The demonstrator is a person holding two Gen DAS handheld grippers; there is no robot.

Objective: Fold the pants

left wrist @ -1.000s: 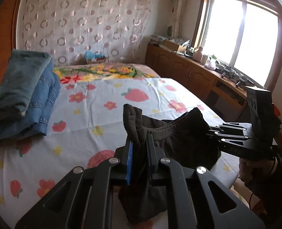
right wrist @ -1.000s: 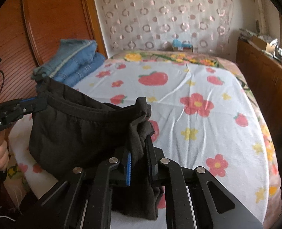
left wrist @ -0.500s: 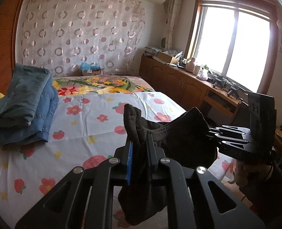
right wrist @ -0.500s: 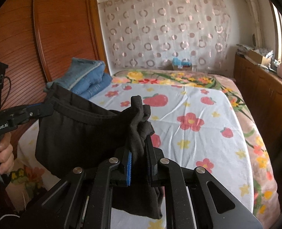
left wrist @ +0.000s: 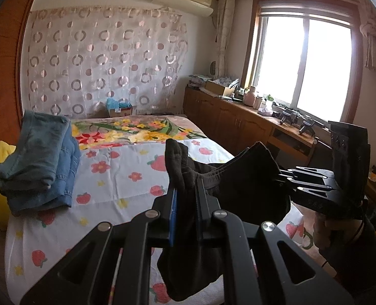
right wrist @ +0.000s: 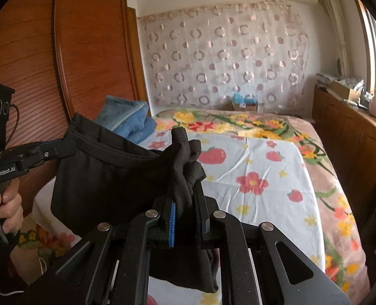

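Note:
The black pants hang in the air between my two grippers, above the near end of the bed. My left gripper is shut on one bunched corner of the waistband. My right gripper is shut on the other corner; the pants sag between them. In the left wrist view the right gripper shows at the right. In the right wrist view the left gripper shows at the left. The legs hang below, mostly hidden.
The bed has a white sheet with strawberries and flowers. Folded blue jeans are stacked at its left edge beside a wooden wardrobe. A low wooden cabinet with clutter runs under the window on the right.
Both grippers have risen with the pants, lifting them well clear of the bed. Both views now tilt up and show more of the wall and window.

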